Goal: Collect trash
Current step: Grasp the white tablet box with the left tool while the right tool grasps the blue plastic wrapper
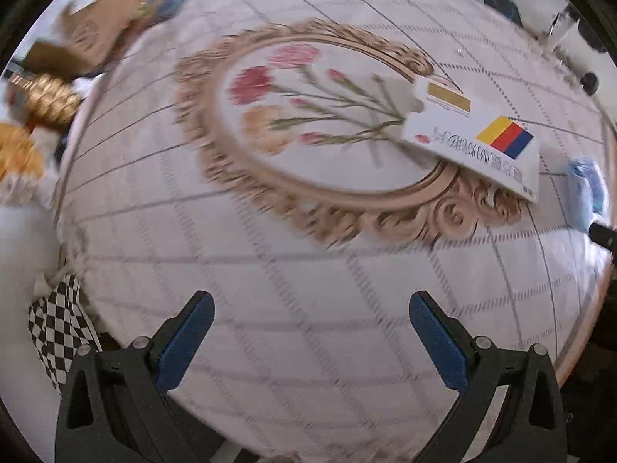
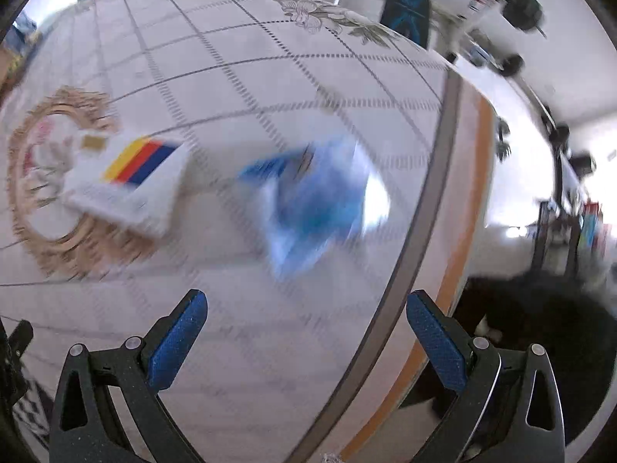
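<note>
Two pieces of likely trash lie uncollected on the worktop, so the task looks barely begun; a flat white carton with a yellow, red and blue flag mark rests partly over the printed floral medallion, and a crumpled blue wrapper lies just beside it, nearer the worktop's edge; the wrapper is heavily blurred, so what it is cannot be told exactly. The left gripper hangs over bare cloth with its fingers spread wide and nothing between them; the right gripper is likewise spread wide and empty, pointed toward the wrapper but well apart from it. No bin or bag for the trash shows in either view. By my reading, both pickups and the disposal remain; the wrapper seems the nearer target for the right side, the carton for the left. Brown paper bags and gold-coloured things sit at the far left, their role unclear.
</note>
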Demonstrator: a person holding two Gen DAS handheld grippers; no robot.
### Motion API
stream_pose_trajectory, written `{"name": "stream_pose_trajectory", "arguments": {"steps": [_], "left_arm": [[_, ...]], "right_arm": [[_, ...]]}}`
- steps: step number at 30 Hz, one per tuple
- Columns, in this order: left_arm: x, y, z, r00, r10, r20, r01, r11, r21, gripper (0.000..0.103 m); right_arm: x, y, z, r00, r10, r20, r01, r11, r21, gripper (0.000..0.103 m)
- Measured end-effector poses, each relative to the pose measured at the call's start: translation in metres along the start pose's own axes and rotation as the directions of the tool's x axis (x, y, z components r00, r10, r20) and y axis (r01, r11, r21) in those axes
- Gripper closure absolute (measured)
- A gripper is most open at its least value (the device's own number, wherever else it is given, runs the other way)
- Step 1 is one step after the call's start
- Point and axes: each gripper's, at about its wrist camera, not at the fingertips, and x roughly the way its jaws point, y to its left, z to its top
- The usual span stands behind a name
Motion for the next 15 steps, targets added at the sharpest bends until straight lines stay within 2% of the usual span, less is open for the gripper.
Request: {"name": "stream_pose_trajectory", "arguments": {"steps": [2,7,11,12,15], "left_arm": [[0.012,-0.013,0.014,0.999,0.000,-0.038,0.000,1.000,-0.007,0.000],[0.026,-0.035,0.036,0.994,-0.033,-0.100,0.030,0.999,-0.031,0.000],[0.026,-0.047,0.054,0.985,-0.097,-0.144,0.085,0.992,-0.090,0.000],[0.026,-0.049,0.058,0.981,-0.118,-0.156,0.102,0.989,-0.112,0.000],[0.029,-0.051,0.075,0.953,-0.220,-0.208,0.170,0.958,-0.232,0.000]], "right_arm": [[0.015,-0.005,0.025,0.999,0.016,-0.028,-0.017,0.999,-0.043,0.000],[0.041,-0.002,0.056,0.996,0.061,-0.072,-0.069,0.991,-0.113,0.000],[0.047,-0.009,0.065,0.986,0.144,-0.079,-0.150,0.986,-0.067,0.016],[0.044,-0.015,0.066,0.987,0.144,-0.065,-0.147,0.988,-0.038,0.021],[0.041,-0.047,0.074,0.980,0.189,-0.056,-0.182,0.976,0.118,0.053]]}}
